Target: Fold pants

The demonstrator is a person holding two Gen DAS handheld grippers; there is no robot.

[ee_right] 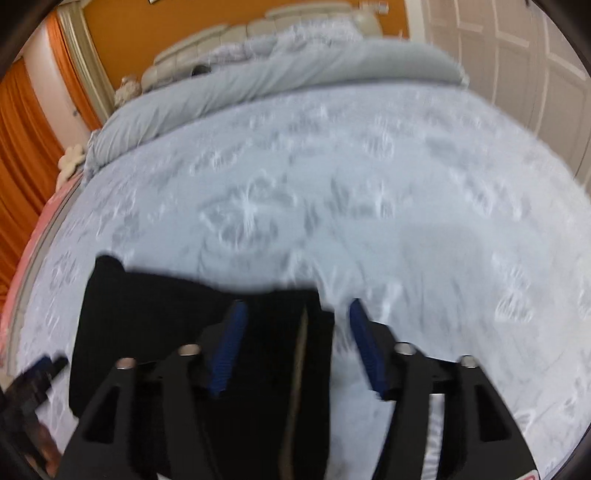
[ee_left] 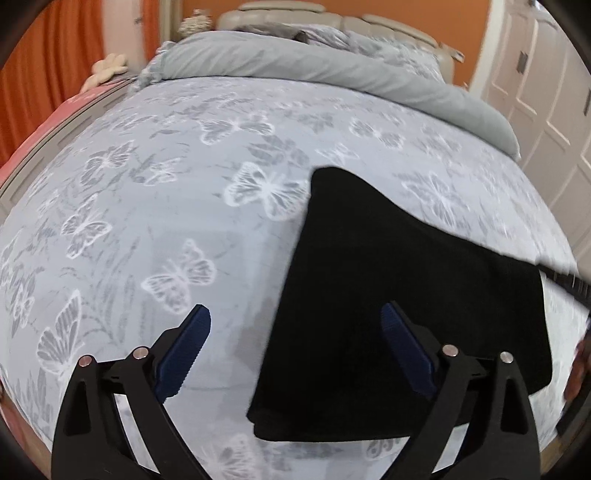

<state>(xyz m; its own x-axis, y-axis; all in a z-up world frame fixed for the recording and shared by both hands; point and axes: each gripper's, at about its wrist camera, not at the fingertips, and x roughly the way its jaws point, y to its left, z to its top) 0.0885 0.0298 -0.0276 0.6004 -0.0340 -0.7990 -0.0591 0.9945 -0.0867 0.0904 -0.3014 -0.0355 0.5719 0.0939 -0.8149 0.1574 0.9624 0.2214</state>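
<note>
Blue-padded left gripper (ee_left: pixel 295 354), jaws spread and empty, straddles the near left edge of the folded black pants (ee_left: pixel 388 288) on the butterfly-print bedspread (ee_left: pixel 166 184), long axis running rightward toward the unclenched, nearer right gripper (ee_right: pixel 295 347).

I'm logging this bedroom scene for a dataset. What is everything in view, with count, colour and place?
pants: one, black, folded flat on the bedspread, near edge
bedspread: one, pale blue with white butterflies, covering the bed
duvet: one, grey, bunched at the head end
headboard: one, beige, padded, behind the duvet
curtains: orange, far left
doors: white, panelled, right
left tool: black with blue pads, open, empty
right tool: same, open over the pants' edge
</note>
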